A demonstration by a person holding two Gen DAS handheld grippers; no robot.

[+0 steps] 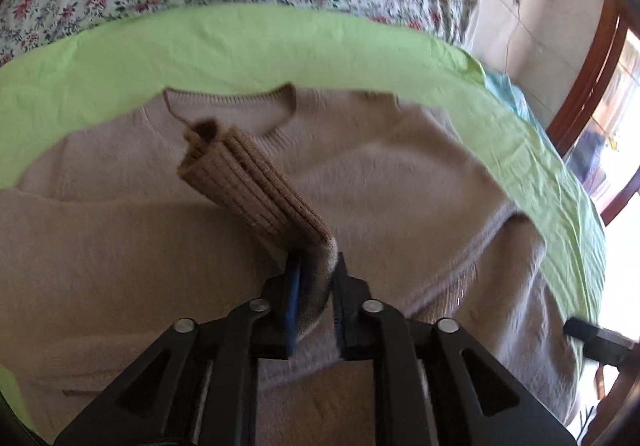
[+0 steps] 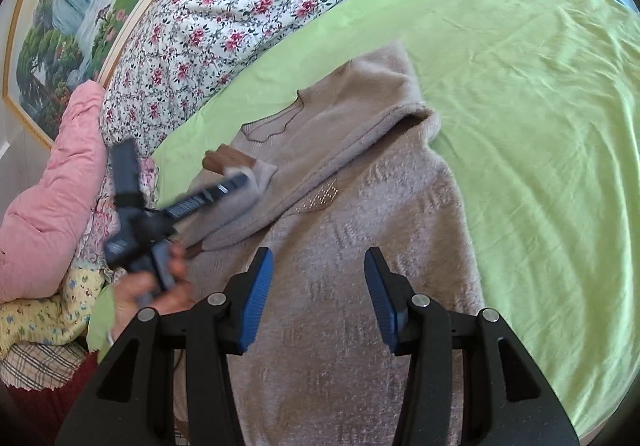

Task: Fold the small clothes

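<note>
Blue pads on the left gripper [image 1: 316, 266] stand a little apart with the end of a sweater sleeve between them; whether they press on the knit cannot be told. The ribbed brown cuff [image 1: 240, 182] sticks up and away from the fingers, its long axis slanting toward the sweater's neckline [image 1: 232, 106]. The right gripper [image 2: 319, 266] hangs over the sweater's lower body with its jaws about half open and nothing between them.

The beige sweater [image 2: 360, 206] lies flat on the green sheet [image 2: 540, 106], its length running from the neckline at the far end toward the grippers, and one side is folded in over the body. A flowered quilt [image 2: 240, 14] borders the sheet beyond the neckline. A hand [image 2: 160, 286] holds the left gripper's handle beside the sweater's near left edge.
</note>
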